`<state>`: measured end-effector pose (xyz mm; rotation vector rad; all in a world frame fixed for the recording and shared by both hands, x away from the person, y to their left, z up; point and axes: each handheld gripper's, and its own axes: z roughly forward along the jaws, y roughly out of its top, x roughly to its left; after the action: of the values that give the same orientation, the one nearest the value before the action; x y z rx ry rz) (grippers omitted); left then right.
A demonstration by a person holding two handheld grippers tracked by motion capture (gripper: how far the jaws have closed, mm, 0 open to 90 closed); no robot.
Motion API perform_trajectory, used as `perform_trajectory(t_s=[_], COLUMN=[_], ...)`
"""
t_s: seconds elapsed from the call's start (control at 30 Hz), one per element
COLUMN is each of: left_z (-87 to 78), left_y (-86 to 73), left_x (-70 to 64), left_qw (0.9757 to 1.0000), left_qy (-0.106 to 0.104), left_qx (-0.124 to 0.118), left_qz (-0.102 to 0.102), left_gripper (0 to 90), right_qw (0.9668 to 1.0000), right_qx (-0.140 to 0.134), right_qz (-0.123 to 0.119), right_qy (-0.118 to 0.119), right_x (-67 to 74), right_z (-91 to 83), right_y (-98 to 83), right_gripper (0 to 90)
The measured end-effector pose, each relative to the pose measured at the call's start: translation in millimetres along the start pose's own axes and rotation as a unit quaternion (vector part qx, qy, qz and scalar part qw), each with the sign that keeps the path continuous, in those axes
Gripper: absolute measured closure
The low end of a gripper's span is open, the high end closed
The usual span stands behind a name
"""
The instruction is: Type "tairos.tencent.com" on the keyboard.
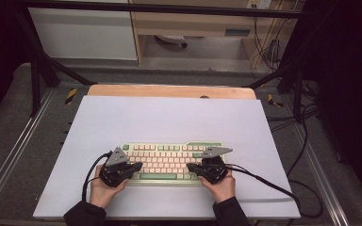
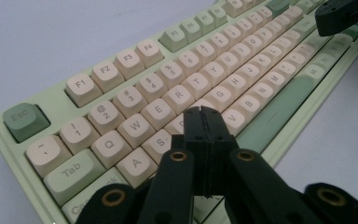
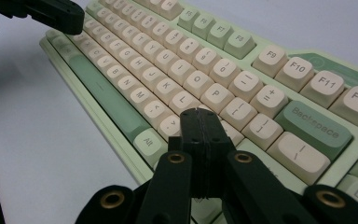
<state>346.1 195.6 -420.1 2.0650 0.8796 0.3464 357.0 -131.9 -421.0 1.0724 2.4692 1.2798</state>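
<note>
A pale green keyboard with cream keys lies near the front of the white mat, its green Esc key at the left end and Backspace at the right. My left gripper is shut with nothing in it, and its tips hover low over the left home-row keys by S and D. My right gripper is shut as well and holds nothing. Its tips sit just above the keys right of L. Each gripper points inward toward the other, and the other one's tip shows far off.
The white mat covers a wooden table set in a black metal frame. Black cables trail from both grippers across the mat's front and off the right side. Behind the table stand cabinets and more cables.
</note>
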Motion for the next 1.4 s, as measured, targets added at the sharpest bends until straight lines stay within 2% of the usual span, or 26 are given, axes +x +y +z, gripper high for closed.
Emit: perform_trajectory(t_s=[0.37,0.7,1.07,1.4], left_z=[-5.6,-1.0,10.3,22.9], left_y=[4.3,14.0,23.5,20.0], left_x=[7.3,11.6,14.0,16.2], left_qw=[0.9999,0.9998,0.9996,0.9993], left_qy=[0.009,0.016,0.023,0.028], left_qx=[-0.005,-0.004,0.001,0.009], left_qz=[-0.009,-0.015,-0.018,-0.022], left_gripper=[90.0,90.0,90.0,90.0], right_qw=[1.0,1.0,1.0,1.0], right_qx=[-0.001,0.001,0.003,0.003], right_qz=[-0.001,-0.002,0.0,0.0], right_qy=[0.0,0.0,0.0,0.001], right_x=[-0.3,-0.3,-0.1,-0.1], right_z=[-0.4,-0.4,0.0,0.3], right_y=[0.3,0.2,0.0,-0.1], right_gripper=[90.0,90.0,90.0,90.0])
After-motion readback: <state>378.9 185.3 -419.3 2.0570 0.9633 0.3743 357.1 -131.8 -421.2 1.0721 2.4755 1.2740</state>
